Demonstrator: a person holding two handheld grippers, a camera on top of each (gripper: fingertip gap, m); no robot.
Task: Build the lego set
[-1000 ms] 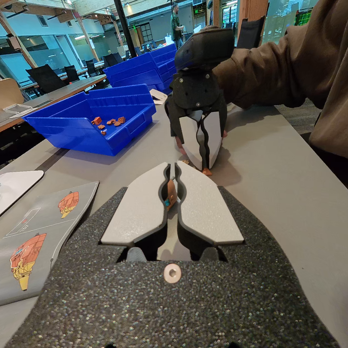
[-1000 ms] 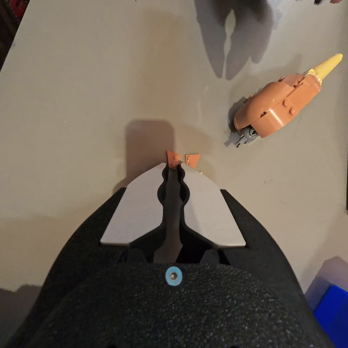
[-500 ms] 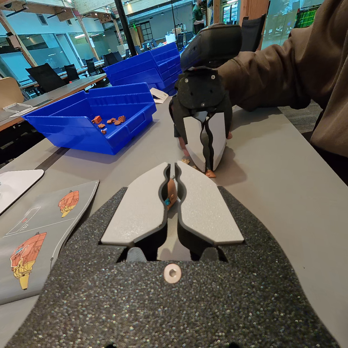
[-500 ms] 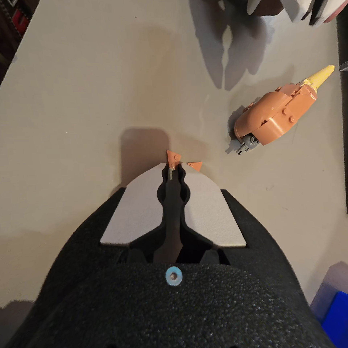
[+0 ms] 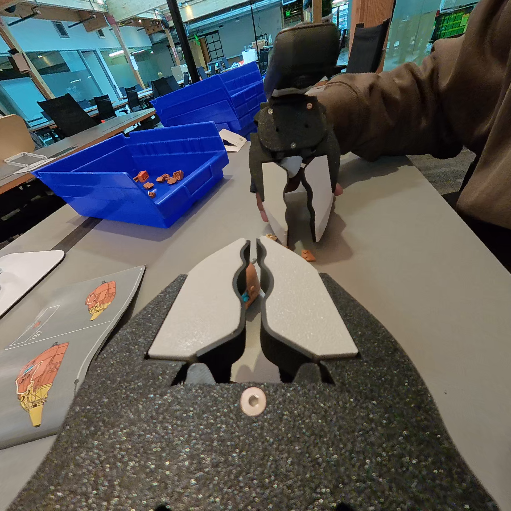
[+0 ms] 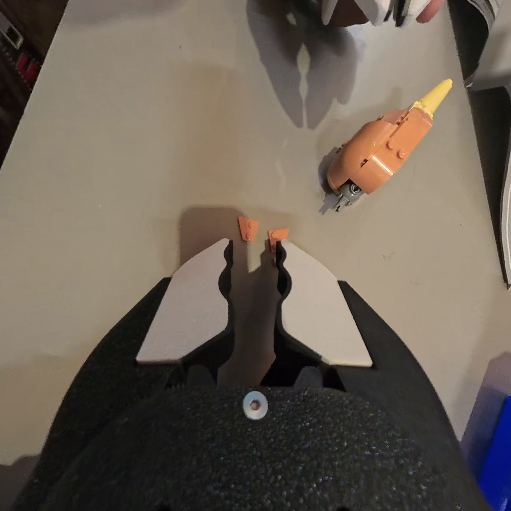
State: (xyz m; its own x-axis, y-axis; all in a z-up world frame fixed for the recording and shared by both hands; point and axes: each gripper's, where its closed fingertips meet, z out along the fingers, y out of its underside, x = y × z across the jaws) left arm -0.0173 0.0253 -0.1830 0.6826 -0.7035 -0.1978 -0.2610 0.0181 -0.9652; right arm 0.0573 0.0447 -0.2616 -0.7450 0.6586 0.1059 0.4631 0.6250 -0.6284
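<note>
Gripping a small brown lego sub-assembly with a blue pin [image 5: 250, 286] between the near-closed grey fingers of the left gripper [image 5: 253, 243]. Hovering, jaws spread wide and empty, the right gripper [image 6: 254, 243] over two small orange wedge plates [image 6: 249, 227] lying on the grey table [image 6: 138, 138]. Resting beyond the plates, well apart from them: a rounded orange lego body with a yellow cone tip [image 6: 378, 149].

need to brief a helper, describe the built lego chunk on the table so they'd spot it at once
On the grey table, look beyond the open right gripper, off to its right. The rounded orange lego body lies there, far bigger than the two small orange wedge plates; it alone has a yellow cone tip.
</note>
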